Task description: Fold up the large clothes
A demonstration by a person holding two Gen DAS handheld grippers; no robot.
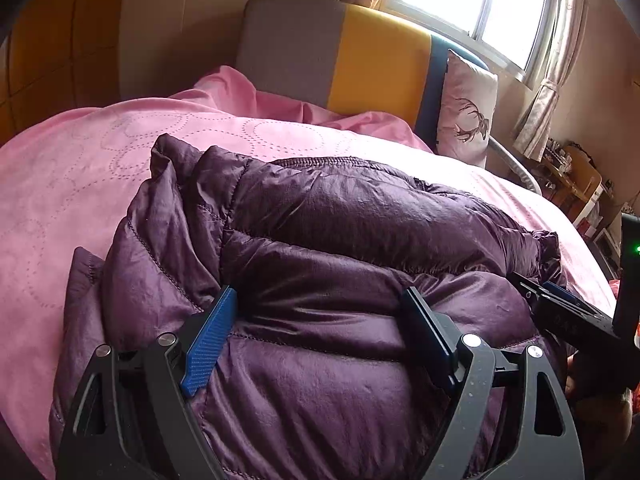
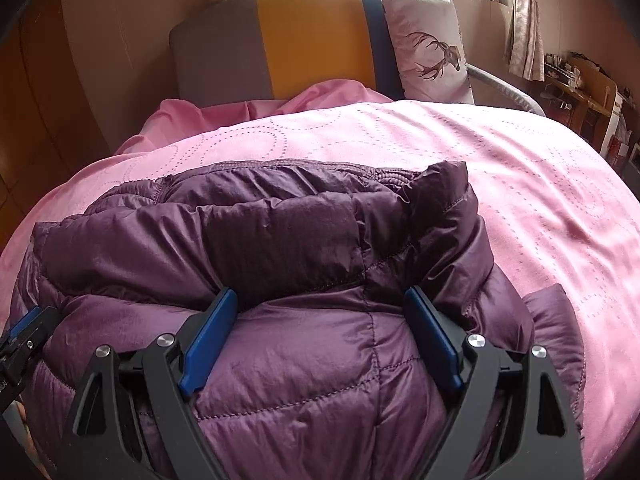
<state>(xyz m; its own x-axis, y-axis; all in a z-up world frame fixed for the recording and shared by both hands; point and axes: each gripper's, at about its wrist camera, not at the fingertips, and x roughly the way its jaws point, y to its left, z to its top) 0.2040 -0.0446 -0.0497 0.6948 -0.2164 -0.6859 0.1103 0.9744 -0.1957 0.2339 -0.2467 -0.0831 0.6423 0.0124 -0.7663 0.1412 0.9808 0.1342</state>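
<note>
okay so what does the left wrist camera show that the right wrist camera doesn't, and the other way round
Only the left wrist view shows the bright window panes in full and the right gripper from the side, at the right edge, with a green light.

Only the right wrist view shows the wide stretch of pink dotted bedspread to the jacket's right, and the left gripper at the lower left edge.

Both show the puffy purple quilted jacket bundled between wide-open blue-padded fingers, the grey, yellow and blue headboard, and the white deer-print pillow.
</note>
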